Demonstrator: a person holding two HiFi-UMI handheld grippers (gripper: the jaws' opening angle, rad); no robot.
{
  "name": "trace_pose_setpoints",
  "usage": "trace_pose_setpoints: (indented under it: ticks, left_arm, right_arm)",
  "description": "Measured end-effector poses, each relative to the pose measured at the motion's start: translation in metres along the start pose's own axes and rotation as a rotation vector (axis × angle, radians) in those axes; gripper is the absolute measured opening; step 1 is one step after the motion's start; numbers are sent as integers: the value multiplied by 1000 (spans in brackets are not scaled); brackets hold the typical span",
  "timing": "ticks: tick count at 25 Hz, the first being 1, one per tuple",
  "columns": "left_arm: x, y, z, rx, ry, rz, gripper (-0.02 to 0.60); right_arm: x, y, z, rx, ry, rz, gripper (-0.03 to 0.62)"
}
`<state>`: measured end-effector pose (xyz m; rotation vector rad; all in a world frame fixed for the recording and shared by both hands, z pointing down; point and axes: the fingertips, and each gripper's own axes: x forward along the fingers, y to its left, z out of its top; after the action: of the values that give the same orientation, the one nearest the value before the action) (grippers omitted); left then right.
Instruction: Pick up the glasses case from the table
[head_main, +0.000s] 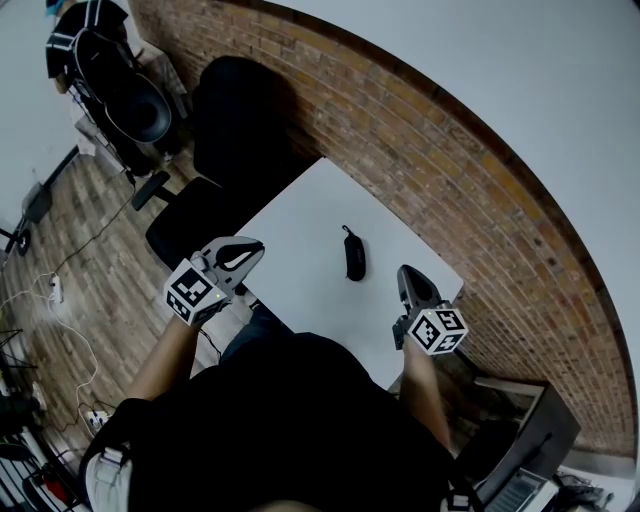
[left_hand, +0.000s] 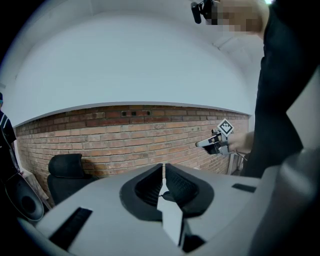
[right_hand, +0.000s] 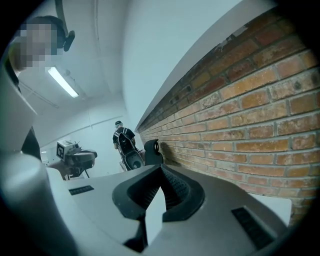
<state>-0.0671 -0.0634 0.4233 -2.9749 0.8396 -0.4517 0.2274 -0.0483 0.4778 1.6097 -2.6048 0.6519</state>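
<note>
Plainly the reach has barely begun: the glasses case lies flat and untouched on the white table, about mid-table, its long side running toward the brick wall; neither tool is on it. The left gripper hangs left of the case, over the table's near-left edge and clear of the case; its jaws are closed tip to tip with nothing in them. The right gripper hangs right of the case and somewhat nearer the person; its jaws are likewise pressed together and empty. Both tools point past the case toward the wall, noses dipped only a little below level, each on a forearm stretched forward on its own side of the body; the marker cubes sit at the rear, toward the person. By my reading, the next move calls for one gripper, either being about as close, to spread its jaws, swing inward over the case, tip nose-down and straddle the case across its narrow width, not its length; a rounded shell may slip if caught near an end.
</note>
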Motion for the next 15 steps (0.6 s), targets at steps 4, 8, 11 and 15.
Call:
trace_pose_setpoints:
  ticks: [4, 8, 11, 15]
  left_arm:
    - [3, 10, -1, -1, -3, -4, 26]
    - [9, 17, -3, -3, 8, -15, 26]
    - [13, 23, -2, -5, 3, -23, 26]
    - [17, 32, -1, -3, -5, -29, 26]
  right_arm:
    - [8, 1, 5, -14, 1, -12, 15]
    - [14, -1, 8, -6, -3, -16, 15]
    - [18, -3, 8, -10, 0, -26, 15]
    - [26, -4, 9, -20, 3, -36, 15]
